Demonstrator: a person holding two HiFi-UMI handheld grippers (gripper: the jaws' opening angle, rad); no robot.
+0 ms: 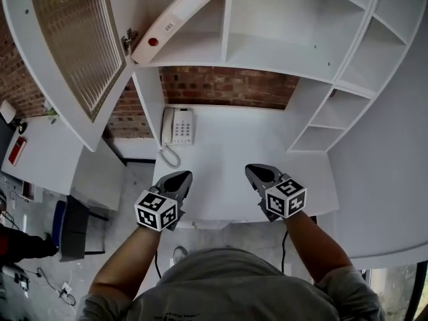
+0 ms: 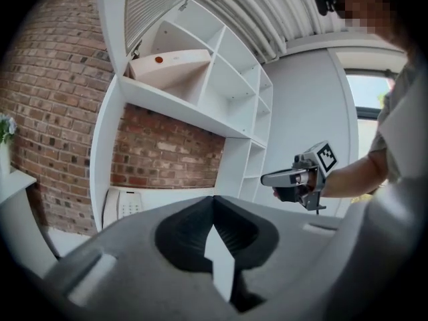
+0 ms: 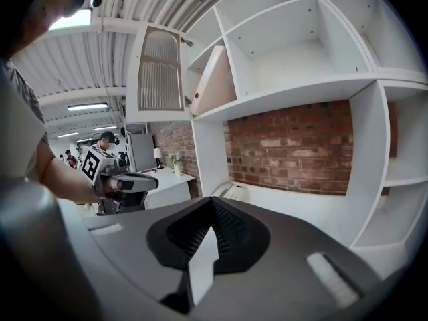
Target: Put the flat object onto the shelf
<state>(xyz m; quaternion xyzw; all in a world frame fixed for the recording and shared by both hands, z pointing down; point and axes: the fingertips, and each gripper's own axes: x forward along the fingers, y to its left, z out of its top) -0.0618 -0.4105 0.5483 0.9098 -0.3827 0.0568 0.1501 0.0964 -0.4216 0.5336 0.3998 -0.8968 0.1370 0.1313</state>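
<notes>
Flat object [image 1: 175,20], maybe binder, shelved above left tool [image 1: 181,176].

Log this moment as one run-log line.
task: flat object leaning in shelf left compartment | left gripper: shut, empty | right gripper: shut, empty | both above desk edge, telephone beyond

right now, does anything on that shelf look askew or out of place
The flat beige binder leans on a slant in the upper left shelf compartment, neither lying flat nor standing upright. The cabinet door beside it hangs open. Nothing else stands out.
</notes>
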